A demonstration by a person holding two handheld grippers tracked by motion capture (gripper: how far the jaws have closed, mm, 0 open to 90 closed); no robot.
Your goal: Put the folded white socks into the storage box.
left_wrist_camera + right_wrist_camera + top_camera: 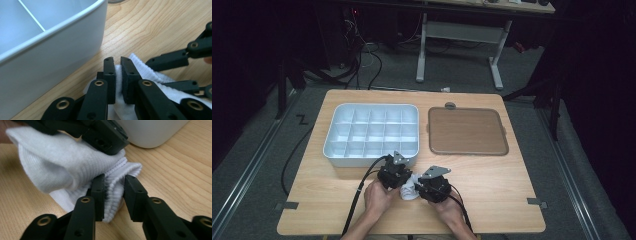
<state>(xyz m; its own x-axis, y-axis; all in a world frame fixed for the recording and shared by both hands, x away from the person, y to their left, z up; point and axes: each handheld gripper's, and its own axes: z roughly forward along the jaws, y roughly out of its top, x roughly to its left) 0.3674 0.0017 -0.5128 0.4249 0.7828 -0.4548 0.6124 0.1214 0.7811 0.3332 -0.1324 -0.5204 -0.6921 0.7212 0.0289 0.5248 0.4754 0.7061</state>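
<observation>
A white ribbed sock (pixel 410 189) lies bunched on the wooden table between the two hands, just in front of the white tray. My left gripper (pixel 405 183) is shut on a fold of it; in the left gripper view the jaws (pixel 117 60) pinch the white sock (pixel 152 73) tightly. My right gripper (pixel 416 190) comes in from the other side. In the right gripper view its jaws (pixel 114 179) stand apart around the ribbed cuff of the sock (pixel 57 162), which sits loosely between them. The left gripper (pixel 105 135) grips the sock's upper fold there.
A white compartment tray (pixel 332 145) stands right behind the left gripper, its rounded corner (pixel 62 37) close by. A brown rimmed board (pixel 467 131) lies to its right. Bare wood (pixel 502 185) stretches to the right and left of the hands.
</observation>
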